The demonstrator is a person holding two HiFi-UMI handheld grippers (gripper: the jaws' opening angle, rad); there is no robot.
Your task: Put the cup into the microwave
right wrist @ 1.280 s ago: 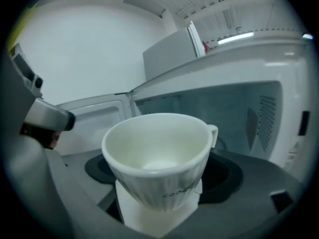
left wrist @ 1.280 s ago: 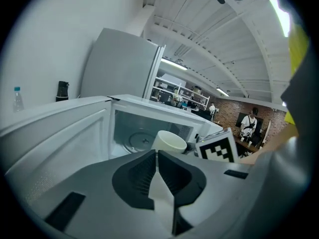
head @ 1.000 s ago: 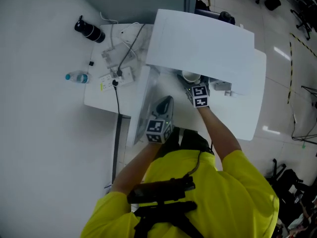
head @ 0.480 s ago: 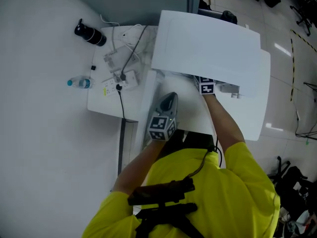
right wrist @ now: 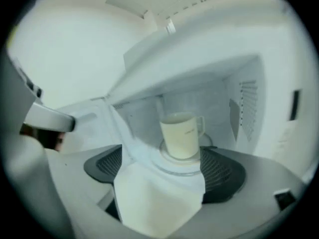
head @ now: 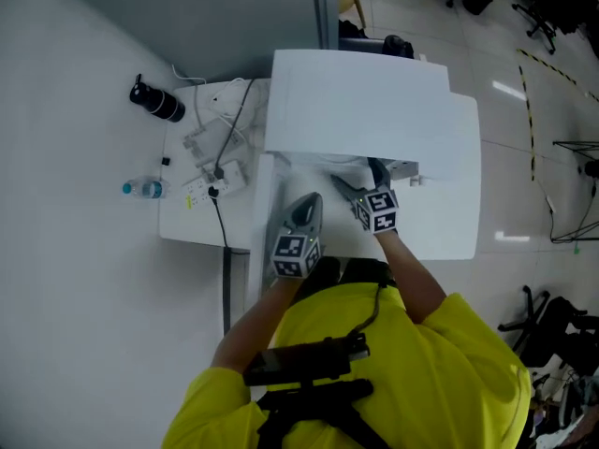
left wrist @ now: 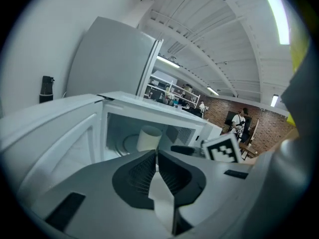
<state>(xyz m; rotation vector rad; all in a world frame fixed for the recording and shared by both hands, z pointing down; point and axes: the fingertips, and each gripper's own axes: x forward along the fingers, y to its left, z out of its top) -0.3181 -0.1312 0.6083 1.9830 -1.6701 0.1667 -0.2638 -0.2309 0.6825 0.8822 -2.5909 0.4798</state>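
A cream cup (right wrist: 182, 134) with a handle stands upright on the glass turntable (right wrist: 175, 166) inside the open white microwave (head: 374, 101). The left gripper view also shows the cup (left wrist: 148, 138) in the cavity. My right gripper (right wrist: 164, 164) is just outside the opening, level with the cup, and its jaws are opening. The cup stands beyond the pads and nothing is pressed between them. In the head view this right gripper (head: 360, 178) points under the microwave's top. My left gripper (left wrist: 156, 154) is shut and empty, held back beside the door (left wrist: 45, 133); from above, the left gripper (head: 312, 200) is left of the right one.
The microwave sits on a white table (head: 182, 223). On the table's left part lie a black bottle (head: 156, 101), a small water bottle (head: 142, 189) and a power strip with cables (head: 220, 171). The open door (right wrist: 94, 123) juts out on the left. A person (left wrist: 241, 123) stands far off.
The cup was in the right gripper before the opening, went in with it, and now stands alone inside. The right gripper has drawn back out; the left has hardly moved.
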